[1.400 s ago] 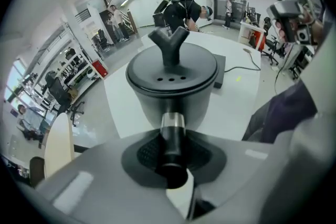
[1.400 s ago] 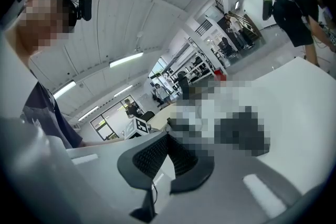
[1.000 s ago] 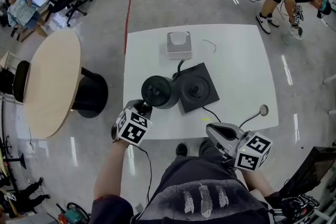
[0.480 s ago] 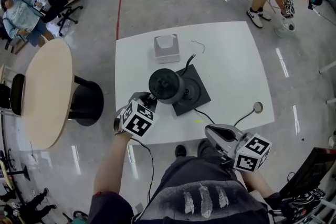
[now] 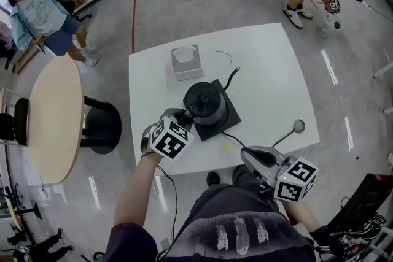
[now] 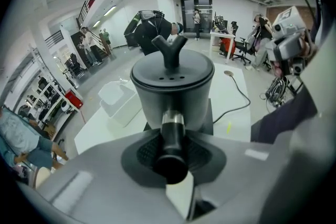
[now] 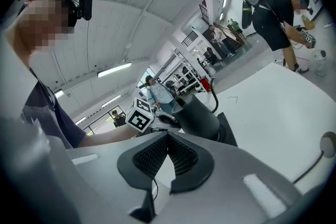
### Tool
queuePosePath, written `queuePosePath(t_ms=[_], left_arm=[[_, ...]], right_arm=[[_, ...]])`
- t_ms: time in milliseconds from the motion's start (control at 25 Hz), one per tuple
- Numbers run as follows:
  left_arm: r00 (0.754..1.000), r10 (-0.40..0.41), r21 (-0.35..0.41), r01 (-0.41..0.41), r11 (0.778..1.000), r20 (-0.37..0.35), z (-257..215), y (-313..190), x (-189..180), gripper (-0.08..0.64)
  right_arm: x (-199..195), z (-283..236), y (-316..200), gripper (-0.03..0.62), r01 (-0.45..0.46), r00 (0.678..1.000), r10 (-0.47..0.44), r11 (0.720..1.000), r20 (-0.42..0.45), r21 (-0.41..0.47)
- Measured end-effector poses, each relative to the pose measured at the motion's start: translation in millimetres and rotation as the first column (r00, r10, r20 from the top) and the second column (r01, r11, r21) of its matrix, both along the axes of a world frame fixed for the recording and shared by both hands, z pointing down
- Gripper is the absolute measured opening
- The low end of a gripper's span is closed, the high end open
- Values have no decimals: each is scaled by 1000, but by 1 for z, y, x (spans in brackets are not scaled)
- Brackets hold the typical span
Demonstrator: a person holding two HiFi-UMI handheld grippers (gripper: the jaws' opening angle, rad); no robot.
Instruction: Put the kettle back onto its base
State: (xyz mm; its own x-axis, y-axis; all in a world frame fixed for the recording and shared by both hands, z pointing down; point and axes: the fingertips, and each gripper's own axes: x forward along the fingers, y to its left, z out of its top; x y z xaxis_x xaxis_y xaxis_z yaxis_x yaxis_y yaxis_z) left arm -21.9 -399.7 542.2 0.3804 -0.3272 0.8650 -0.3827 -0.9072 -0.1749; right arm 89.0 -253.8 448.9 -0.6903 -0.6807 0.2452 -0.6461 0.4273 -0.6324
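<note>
Left claw [image 5: 182, 119], clamped on the handle [image 6: 171, 136], holds the kettle [image 5: 206, 102] at its 1 o'clock over the base [image 5: 229, 121]; right claw [image 5: 248, 154] closed, empty.

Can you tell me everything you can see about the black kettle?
The black round kettle looks matte, like dark metal or plastic. Its flat lid has small holes and a forked knob on top. A thin curved spout sticks out at the far side. Its stick handle, with a silvery ring, is pinched in the left gripper. It stands upright over its square black base on the white table; whether it sits fully down I cannot tell.
</note>
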Motion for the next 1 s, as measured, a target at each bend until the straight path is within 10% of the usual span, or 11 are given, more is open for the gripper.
queuePosePath(t_ms=[1000], left_arm=[[998, 60, -66, -59, 996, 10, 15, 10, 11, 61]], right_arm=[[-4, 1, 5, 2, 28, 999, -28, 1000, -19, -8]])
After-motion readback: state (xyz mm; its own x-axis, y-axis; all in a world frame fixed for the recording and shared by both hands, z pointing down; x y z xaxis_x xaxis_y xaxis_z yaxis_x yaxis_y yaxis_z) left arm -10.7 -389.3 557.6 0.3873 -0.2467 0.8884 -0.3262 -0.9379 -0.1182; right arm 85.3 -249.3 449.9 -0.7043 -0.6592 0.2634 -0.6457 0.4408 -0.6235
